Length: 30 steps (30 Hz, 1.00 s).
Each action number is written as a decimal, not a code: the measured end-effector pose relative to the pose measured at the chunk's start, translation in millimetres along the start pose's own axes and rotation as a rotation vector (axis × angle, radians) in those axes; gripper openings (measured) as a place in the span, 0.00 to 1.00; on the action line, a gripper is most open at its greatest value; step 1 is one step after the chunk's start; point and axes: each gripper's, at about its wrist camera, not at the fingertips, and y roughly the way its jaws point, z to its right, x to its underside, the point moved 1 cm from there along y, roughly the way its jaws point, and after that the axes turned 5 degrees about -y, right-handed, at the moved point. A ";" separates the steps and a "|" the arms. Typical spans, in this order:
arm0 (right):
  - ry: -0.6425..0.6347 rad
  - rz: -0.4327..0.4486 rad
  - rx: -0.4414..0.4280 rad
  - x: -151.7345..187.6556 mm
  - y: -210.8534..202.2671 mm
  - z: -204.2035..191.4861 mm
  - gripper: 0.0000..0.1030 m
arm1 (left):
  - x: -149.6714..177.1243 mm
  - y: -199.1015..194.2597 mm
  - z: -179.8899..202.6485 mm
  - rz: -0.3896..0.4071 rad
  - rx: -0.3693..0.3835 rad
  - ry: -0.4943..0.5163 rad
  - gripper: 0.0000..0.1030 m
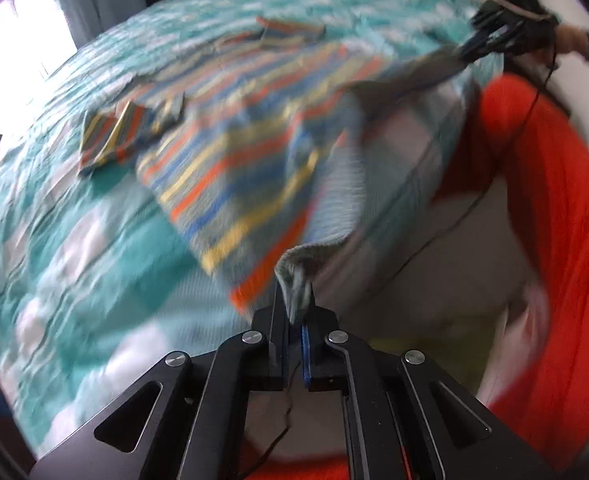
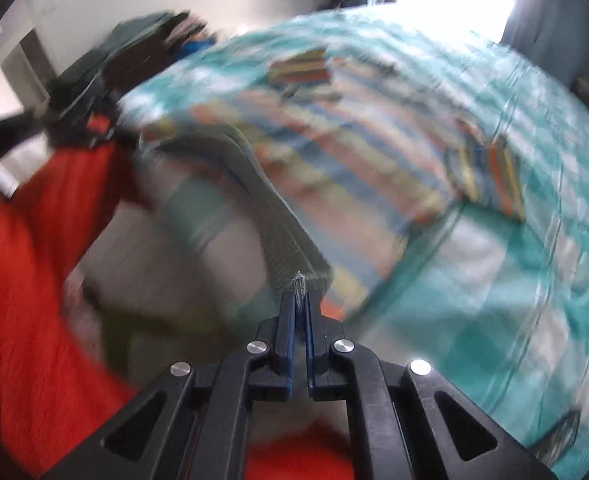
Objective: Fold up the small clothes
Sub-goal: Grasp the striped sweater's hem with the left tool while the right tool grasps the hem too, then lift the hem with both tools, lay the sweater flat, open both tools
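Observation:
A small striped garment point(image 1: 234, 152) in orange, blue, yellow and grey lies spread on the bed, its near hem lifted off the edge. My left gripper point(image 1: 296, 300) is shut on one corner of its grey hem. My right gripper point(image 2: 300, 296) is shut on the other hem corner; it also shows in the left wrist view point(image 1: 470, 50) at the far right. The grey hem point(image 2: 278, 220) stretches taut between the two. The same garment shows blurred in the right wrist view point(image 2: 334, 152). One sleeve point(image 1: 114, 136) lies folded in at the left.
A teal and white checked bedspread point(image 1: 74, 240) covers the bed. The person's orange clothing point(image 1: 554, 240) is close by the bed's edge. A dark pile of clothes point(image 2: 134, 52) sits beyond the bed. A bright window point(image 1: 18, 40) is at the far left.

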 end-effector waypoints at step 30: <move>0.683 -0.239 0.055 40.8 101.6 63.1 0.04 | 5.5 67.7 -28.2 -0.163 -0.018 -0.545 0.04</move>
